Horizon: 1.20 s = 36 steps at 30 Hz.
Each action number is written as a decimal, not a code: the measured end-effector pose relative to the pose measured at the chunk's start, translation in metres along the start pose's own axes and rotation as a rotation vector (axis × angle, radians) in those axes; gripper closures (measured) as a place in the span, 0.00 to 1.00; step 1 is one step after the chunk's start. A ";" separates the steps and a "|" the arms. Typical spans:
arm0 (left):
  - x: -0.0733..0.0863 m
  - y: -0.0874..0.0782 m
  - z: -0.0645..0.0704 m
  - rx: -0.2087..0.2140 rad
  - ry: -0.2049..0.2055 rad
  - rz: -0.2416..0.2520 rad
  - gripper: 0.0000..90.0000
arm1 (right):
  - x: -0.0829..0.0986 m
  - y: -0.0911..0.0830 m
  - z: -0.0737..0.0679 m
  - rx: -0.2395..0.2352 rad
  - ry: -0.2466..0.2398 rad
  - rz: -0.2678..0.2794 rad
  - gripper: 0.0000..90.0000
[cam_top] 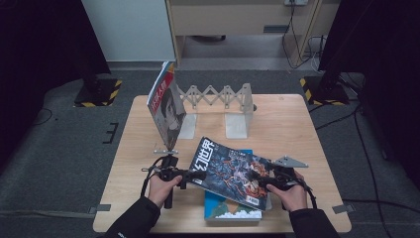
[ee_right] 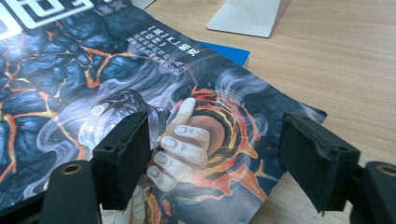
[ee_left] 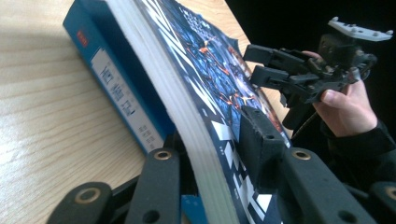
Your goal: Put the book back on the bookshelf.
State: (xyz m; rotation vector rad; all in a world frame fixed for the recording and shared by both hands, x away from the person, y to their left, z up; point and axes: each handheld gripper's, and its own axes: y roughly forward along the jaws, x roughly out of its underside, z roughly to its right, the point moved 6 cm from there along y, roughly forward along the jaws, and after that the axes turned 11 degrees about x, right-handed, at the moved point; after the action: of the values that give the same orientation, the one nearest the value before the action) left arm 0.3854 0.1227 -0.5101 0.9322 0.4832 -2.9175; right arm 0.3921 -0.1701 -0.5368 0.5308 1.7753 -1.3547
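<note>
The dark-covered magazine (cam_top: 230,173) is held tilted above the blue book (cam_top: 233,208) near the front edge of the surface (cam_top: 297,124). It is clamped at its spine edge by the left hand-held gripper (ee_left: 224,154); the right hand-held gripper (ee_right: 215,158) is spread wide over the cover, apparently untouching. A lift toward the expanding rack (cam_top: 218,96) seems next, requiring a steady grip
</note>
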 end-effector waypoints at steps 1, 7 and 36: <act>-0.002 0.000 0.003 0.003 0.000 0.005 0.77 | 0.000 0.000 0.001 0.001 0.003 -0.005 0.27; -0.011 -0.002 0.016 0.005 -0.008 0.022 0.83 | 0.000 -0.003 0.012 0.037 -0.004 -0.008 0.27; -0.076 -0.047 0.071 -0.019 0.023 0.201 0.91 | 0.024 -0.003 0.072 0.202 -0.008 -0.148 0.25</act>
State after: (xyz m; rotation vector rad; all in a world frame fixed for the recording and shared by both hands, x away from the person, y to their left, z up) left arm 0.4021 0.1411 -0.3986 0.9531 0.3921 -2.7210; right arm 0.4020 -0.2415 -0.5604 0.5089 1.7081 -1.6481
